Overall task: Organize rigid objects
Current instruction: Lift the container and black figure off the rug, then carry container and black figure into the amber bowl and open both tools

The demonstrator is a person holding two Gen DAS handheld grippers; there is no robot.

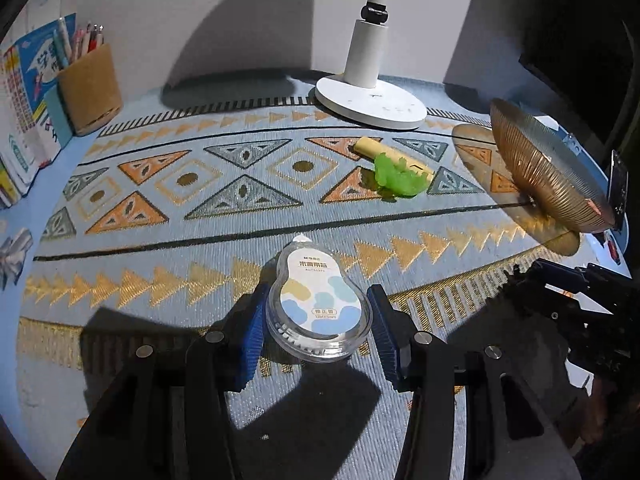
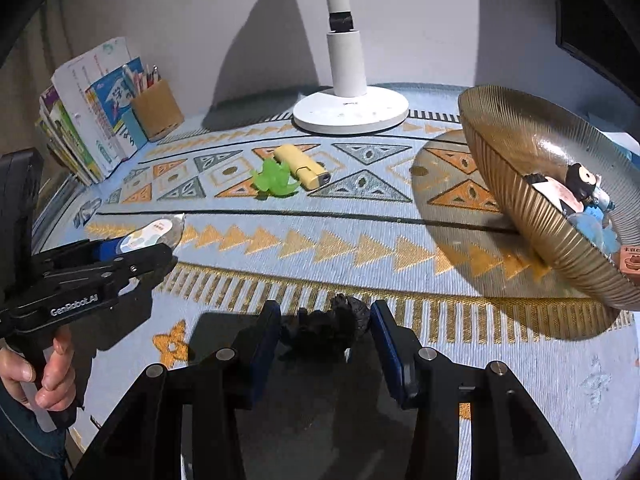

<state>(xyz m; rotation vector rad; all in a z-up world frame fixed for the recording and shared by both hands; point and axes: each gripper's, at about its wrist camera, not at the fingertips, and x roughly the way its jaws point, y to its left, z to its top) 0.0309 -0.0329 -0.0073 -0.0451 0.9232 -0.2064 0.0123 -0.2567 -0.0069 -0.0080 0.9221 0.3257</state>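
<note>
A clear pear-shaped correction tape case (image 1: 318, 304) lies on the patterned cloth between the blue pads of my left gripper (image 1: 318, 320), which is open around it with small gaps each side. My right gripper (image 2: 324, 332) is open around a small black toy (image 2: 332, 330) on the cloth. A green toy (image 1: 398, 178) and a yellow lighter (image 1: 394, 156) lie mid-table; both show in the right wrist view, green toy (image 2: 274, 180), lighter (image 2: 302, 166). A ribbed amber bowl (image 2: 532, 184) at the right holds several small items.
A white lamp base (image 1: 370, 100) stands at the back centre. A brown pen holder (image 1: 90, 88) and upright books (image 1: 28, 112) sit at the back left. The left gripper (image 2: 132, 254) shows in the right wrist view, at the left.
</note>
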